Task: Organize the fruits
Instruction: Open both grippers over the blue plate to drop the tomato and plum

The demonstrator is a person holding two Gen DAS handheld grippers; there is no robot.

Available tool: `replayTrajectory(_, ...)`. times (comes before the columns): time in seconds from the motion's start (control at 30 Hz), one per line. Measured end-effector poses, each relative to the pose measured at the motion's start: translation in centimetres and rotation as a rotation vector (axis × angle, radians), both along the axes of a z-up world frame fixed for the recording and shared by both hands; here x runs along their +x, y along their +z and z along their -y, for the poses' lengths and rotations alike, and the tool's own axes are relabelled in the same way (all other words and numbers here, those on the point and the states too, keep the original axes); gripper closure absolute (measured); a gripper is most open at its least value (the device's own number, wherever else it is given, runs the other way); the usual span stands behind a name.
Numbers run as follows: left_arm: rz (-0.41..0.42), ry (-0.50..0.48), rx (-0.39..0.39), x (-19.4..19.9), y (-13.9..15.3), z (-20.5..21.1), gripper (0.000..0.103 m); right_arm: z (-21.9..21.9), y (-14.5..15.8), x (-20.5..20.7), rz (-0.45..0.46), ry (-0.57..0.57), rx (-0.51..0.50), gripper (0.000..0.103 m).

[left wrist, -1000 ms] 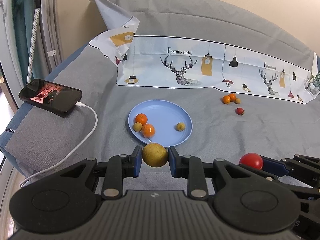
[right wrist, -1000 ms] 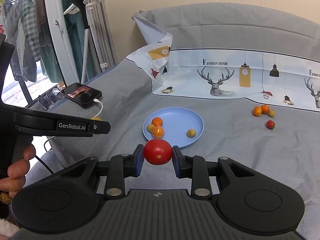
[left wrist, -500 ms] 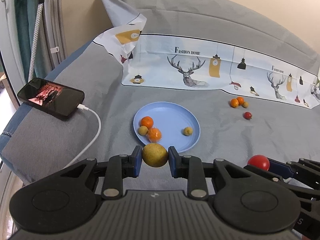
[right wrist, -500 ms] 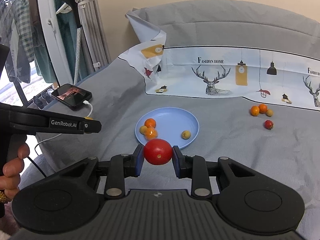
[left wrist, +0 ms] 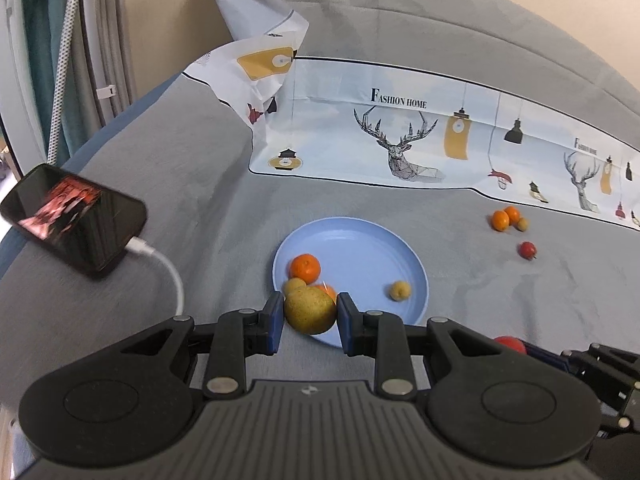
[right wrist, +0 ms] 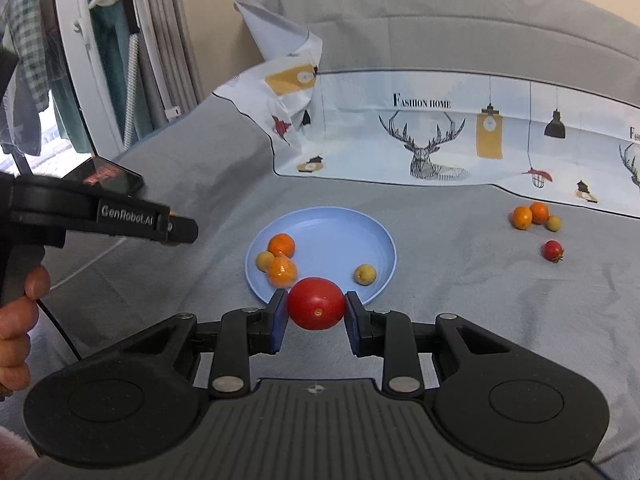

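Observation:
My left gripper (left wrist: 310, 312) is shut on a yellow-brown pear (left wrist: 310, 311) at the near rim of the blue plate (left wrist: 360, 248). My right gripper (right wrist: 316, 309) is shut on a red tomato (right wrist: 316, 303), also at the near rim of the plate (right wrist: 332, 232). The plate holds two oranges (right wrist: 281, 245) and two small yellow fruits (right wrist: 365, 274). Two oranges (right wrist: 522, 217), a small yellow fruit (right wrist: 554, 223) and a small red tomato (right wrist: 553, 250) lie on the grey cloth to the right. The tomato in the right gripper shows low right in the left wrist view (left wrist: 510, 344).
A black phone (left wrist: 72, 220) with a white cable (left wrist: 168, 276) lies at the left edge of the grey cushion. A printed deer-pattern cloth (left wrist: 400, 136) stands along the back. The left gripper's body (right wrist: 100, 220) and the hand holding it fill the left of the right wrist view.
Both grippers have moved forward towards the plate, still holding their fruits. The plate now sits closer in both views.

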State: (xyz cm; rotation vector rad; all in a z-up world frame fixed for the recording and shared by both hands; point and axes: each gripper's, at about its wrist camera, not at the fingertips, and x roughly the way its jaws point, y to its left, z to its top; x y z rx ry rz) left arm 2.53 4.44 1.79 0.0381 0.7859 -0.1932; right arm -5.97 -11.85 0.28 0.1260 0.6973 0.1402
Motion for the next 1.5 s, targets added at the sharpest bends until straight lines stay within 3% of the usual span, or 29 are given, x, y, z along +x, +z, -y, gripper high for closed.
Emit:
replayTrajectory(0.63,-0.113,0.030,0.046,10.4,-7.4,2.2,0.072,0.0,-6.6,10.9,-0.072,0.006,-0.009,0.071)
replayTrajectory(1.17,-0.177,0.063,0.089,14.0,-10.8,2.3,0.071,-0.6,-9.7,15.1,-0.109,0.034,-0.055,0.071)
replayTrajectory(1.2,-0.181,0.061,0.080,14.1,-10.8,2.2,0.069,-0.6,-9.8,15.2,-0.107,0.039,-0.056,0.071)
replayTrajectory(1.23,-0.190,0.056,0.068,14.2,-10.7,2.1,0.050,-0.6,-9.8,15.4,-0.105,0.046,-0.055,0.071)
replayTrajectory(1.27,-0.194,0.053,0.060,14.3,-10.5,2.1,0.019,-0.6,-9.8,15.5,-0.102,0.049,-0.057,0.067)
replayTrajectory(1.3,-0.190,0.058,0.055,14.3,-10.3,2.0,0.007,-0.7,-9.8,15.5,-0.100,0.050,-0.064,0.053)
replayTrajectory(1.33,-0.172,0.067,0.046,14.0,-10.0,1.9,0.000,-0.7,-9.7,15.6,-0.102,0.046,-0.077,0.045)
replayTrajectory(1.37,-0.146,0.070,0.038,13.6,-9.6,1.7,0.000,-0.7,-9.4,15.4,-0.100,0.036,-0.090,0.032)
replayTrajectory(1.4,-0.143,0.062,0.040,13.3,-9.4,1.7,0.000,-0.7,-9.2,15.1,-0.096,0.030,-0.099,0.027)
replayTrajectory(1.5,-0.168,0.060,0.057,12.1,-9.1,1.7,0.000,-0.6,-8.4,13.7,-0.096,0.044,-0.120,0.021)
